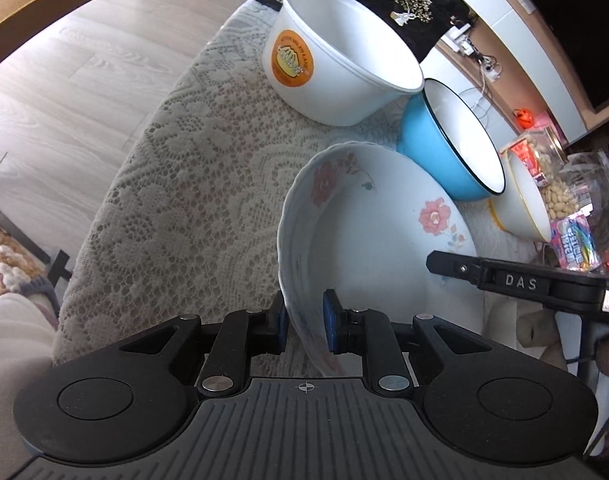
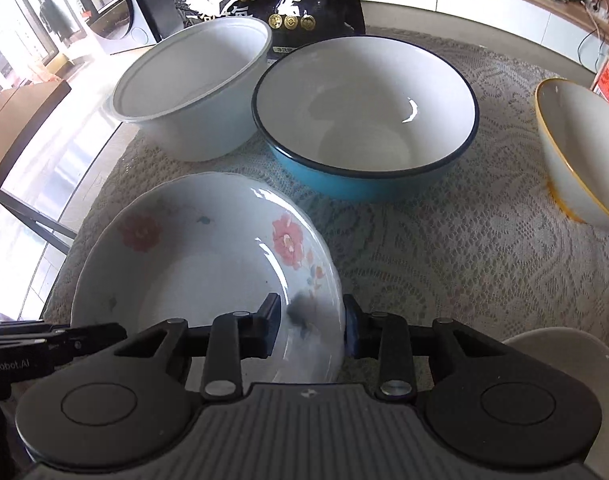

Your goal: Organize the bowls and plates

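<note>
Both pairs of jaws straddle the rim of the floral plate: the left gripper clamps its near edge, while the right gripper has one pad inside and one outside, whether pressing I cannot tell. Beyond the jaws on the lace-covered desk stand the blue bowl, white tub and yellow-rimmed bowl.

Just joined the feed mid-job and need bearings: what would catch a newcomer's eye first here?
The floral dish in the foreground, with the left gripper and right gripper straddling opposite sides of its rim. Behind it on the lace tablecloth stand a white tub and a blue enamel bowl, with a yellow-rimmed bowl far right.
</note>
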`<state>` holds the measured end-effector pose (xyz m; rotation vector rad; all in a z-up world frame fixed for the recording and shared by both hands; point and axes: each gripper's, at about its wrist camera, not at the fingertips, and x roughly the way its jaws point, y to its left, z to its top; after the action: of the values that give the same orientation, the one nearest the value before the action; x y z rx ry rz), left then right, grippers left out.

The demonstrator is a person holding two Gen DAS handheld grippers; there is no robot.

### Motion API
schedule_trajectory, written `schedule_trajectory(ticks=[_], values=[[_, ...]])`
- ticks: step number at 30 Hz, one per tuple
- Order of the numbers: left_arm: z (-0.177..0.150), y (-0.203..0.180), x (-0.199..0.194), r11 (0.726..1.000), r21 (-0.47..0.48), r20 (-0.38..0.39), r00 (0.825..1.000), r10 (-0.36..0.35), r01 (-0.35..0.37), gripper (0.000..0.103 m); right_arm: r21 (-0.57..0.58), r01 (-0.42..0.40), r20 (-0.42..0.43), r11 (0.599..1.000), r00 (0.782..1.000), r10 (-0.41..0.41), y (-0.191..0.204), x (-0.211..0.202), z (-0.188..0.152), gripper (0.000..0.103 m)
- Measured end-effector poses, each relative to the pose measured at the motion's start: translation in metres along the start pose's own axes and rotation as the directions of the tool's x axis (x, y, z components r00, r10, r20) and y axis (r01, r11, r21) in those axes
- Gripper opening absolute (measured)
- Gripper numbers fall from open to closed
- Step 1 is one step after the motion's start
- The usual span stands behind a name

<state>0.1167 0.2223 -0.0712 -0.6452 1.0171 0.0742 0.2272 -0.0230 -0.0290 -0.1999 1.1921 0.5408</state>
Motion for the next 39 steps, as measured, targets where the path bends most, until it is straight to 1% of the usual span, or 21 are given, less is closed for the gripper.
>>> schedule_trajectory(ticks=[3,5,8,9,14,21,24,26,28,29,30,31,32,33,35,36,37,39], values=[[0.003,0.003,-0.007,0.998,-0.019,0.045,0.997,0.063,-0.062,0.024,-0.004,-0.038,-0.01,0.999,0.999,0.037,0.007,-0.009,-0.011,0.029],[0.005,0.007,-0.01,0.996,-0.039,0.058,0.995,0.079,-0.077,0.025,0.0,-0.058,-0.014,0.998,0.998,0.058,0.012,-0.013,-0.021,0.029],[0.005,0.011,-0.014,0.996,-0.055,0.07,0.994,0.079,-0.075,0.027,0.016,-0.071,-0.021,0.997,0.997,0.072,0.017,-0.016,-0.038,0.029],[0.006,0.012,-0.014,0.996,-0.054,0.075,0.994,0.077,-0.073,0.03,0.014,-0.076,-0.019,0.997,0.997,0.076,0.018,-0.018,-0.043,0.029],[0.005,0.008,-0.011,0.995,-0.048,0.071,0.994,0.086,-0.082,0.034,-0.017,-0.072,-0.003,0.997,0.997,0.072,0.024,-0.023,-0.064,0.029],[0.005,0.008,-0.01,0.996,-0.054,0.081,0.994,0.069,-0.064,0.036,-0.063,-0.033,0.039,0.997,0.999,0.036,0.032,-0.023,-0.07,0.029],[0.005,0.007,-0.012,0.997,-0.054,0.088,0.994,0.065,-0.061,0.036,-0.067,-0.034,0.045,0.997,0.998,0.037,0.032,-0.024,-0.07,0.029],[0.005,0.004,-0.018,0.996,-0.041,0.112,0.99,0.085,-0.081,0.036,-0.057,-0.044,0.053,0.997,0.998,0.047,0.029,-0.026,-0.069,0.03],[0.004,0.0,-0.032,0.995,-0.012,0.19,0.977,0.096,-0.095,0.035,-0.053,-0.038,0.095,0.998,0.995,0.043,0.027,-0.037,-0.067,0.031],[0.003,-0.003,-0.041,0.995,0.003,0.229,0.968,0.099,-0.102,0.035,-0.055,-0.025,0.15,0.998,0.988,0.033,0.025,-0.048,-0.067,0.031],[0.004,-0.007,-0.052,0.992,0.014,0.272,0.955,0.119,-0.127,0.035,-0.057,-0.014,0.19,0.998,0.981,0.024,0.024,-0.057,-0.067,0.031],[0.005,-0.012,-0.062,0.989,0.02,0.31,0.941,0.135,-0.149,0.035,-0.057,0.004,0.246,0.998,0.969,0.011,0.021,-0.072,-0.066,0.031],[0.006,-0.017,-0.072,0.988,0.03,0.34,0.931,0.132,-0.151,0.035,-0.056,0.014,0.298,0.998,0.955,0.004,0.018,-0.087,-0.067,0.031],[0.006,-0.022,-0.081,0.99,0.044,0.362,0.926,0.112,-0.136,0.035,-0.053,0.024,0.354,0.998,0.935,-0.004,0.013,-0.103,-0.068,0.031],[0.008,-0.037,-0.097,0.994,0.083,0.384,0.923,0.034,-0.071,0.035,-0.018,0.067,0.465,0.998,0.884,-0.051,-0.004,-0.138,-0.073,0.035],[0.007,-0.047,-0.102,0.993,0.111,0.389,0.921,-0.012,-0.034,0.035,0.012,0.089,0.501,0.996,0.861,-0.083,-0.014,-0.152,-0.077,0.036],[0.006,-0.059,-0.104,0.989,0.145,0.387,0.92,-0.057,0.0,0.035,0.045,0.105,0.525,0.993,0.844,-0.113,-0.025,-0.162,-0.081,0.037],[0.0,-0.092,-0.1,0.968,0.246,0.354,0.924,-0.142,0.054,0.035,0.118,0.124,0.543,0.985,0.822,-0.169,-0.049,-0.179,-0.091,0.037]])
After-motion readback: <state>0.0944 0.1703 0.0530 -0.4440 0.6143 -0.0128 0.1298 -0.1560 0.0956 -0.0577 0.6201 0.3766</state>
